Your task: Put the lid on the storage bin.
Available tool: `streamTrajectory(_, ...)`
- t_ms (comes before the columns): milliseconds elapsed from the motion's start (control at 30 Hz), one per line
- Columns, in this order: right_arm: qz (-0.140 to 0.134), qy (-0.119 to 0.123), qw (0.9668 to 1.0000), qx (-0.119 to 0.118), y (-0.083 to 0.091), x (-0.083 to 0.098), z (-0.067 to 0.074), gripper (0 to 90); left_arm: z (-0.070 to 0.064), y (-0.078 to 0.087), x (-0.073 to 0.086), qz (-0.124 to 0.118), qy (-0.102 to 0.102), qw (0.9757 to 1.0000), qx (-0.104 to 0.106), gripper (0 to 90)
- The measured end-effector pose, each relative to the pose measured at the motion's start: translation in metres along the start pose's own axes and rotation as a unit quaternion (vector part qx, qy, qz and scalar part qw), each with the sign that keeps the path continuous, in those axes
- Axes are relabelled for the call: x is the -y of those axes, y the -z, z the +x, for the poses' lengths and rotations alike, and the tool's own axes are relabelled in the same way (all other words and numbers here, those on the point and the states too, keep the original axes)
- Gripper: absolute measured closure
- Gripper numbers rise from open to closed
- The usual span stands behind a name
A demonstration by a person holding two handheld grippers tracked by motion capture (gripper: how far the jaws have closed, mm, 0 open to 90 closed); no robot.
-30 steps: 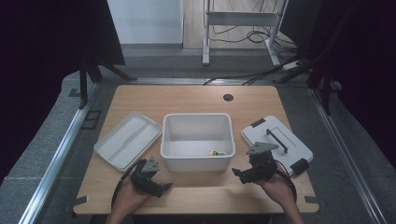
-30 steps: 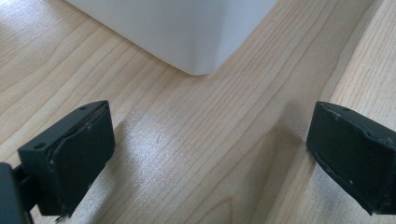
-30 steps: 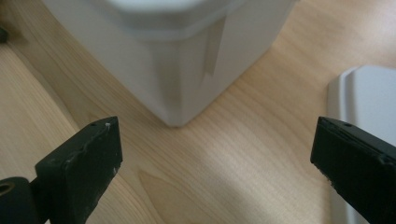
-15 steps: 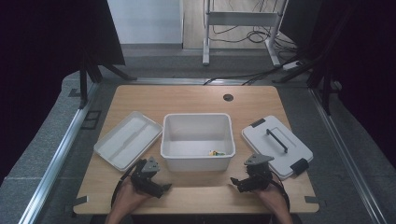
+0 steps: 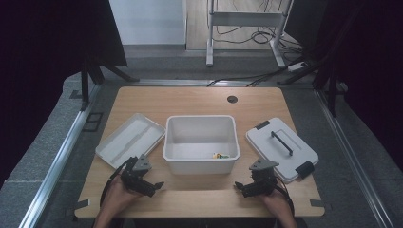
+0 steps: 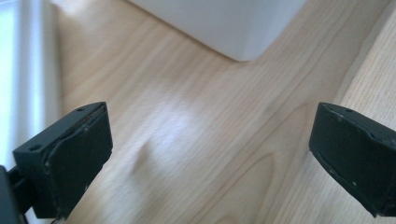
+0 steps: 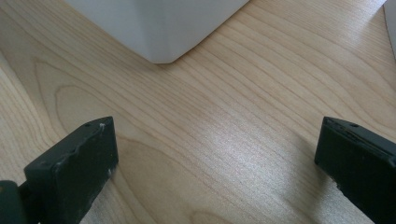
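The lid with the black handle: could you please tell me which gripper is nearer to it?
Right. The right gripper sits at the table's near edge just beside the lid, jaws open. The left gripper is across the white bin, near the tray.

Bare table (image 5: 199,190) lies before both tools; the bin (image 5: 200,164) blocks beyond.

We cannot identify the small yellowish items (image 5: 219,156) in the white bin (image 5: 200,124); the lower picture edge crops both forearms.
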State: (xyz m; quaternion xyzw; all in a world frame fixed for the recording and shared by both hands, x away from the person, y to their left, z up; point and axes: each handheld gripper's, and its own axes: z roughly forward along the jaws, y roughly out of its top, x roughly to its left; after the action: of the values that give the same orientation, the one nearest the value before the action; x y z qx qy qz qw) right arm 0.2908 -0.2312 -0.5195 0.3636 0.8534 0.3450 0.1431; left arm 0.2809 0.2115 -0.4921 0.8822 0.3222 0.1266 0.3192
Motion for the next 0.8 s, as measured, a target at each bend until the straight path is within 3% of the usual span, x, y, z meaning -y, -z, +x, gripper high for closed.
streamTrajectory(300, 0.000, 0.000, 1.0000, 0.000, 0.000, 0.000, 0.000, 0.0, 0.038, 0.029, -0.008, -0.009, 0.027, 0.9994, -0.020, 0.8)
streamTrajectory(467, 0.000, 0.000, 1.0000, 0.000, 0.000, 0.000, 0.000, 0.0, 0.066, 0.040, -0.011, -0.012, 0.047, 0.9981, -0.039, 7.4)
streamTrajectory(633, 0.000, 0.000, 1.0000, 0.000, 0.000, 0.000, 0.000, 0.0, 0.094, 0.038, -0.013, -0.002, 0.060, 0.9971, -0.047, 17.5)
streamTrajectory(800, 0.000, -0.001, 1.0000, 0.000, 0.000, 0.000, 0.000, 0.0, 0.119, 0.027, -0.016, 0.017, 0.067, 0.9952, -0.069, 32.8)
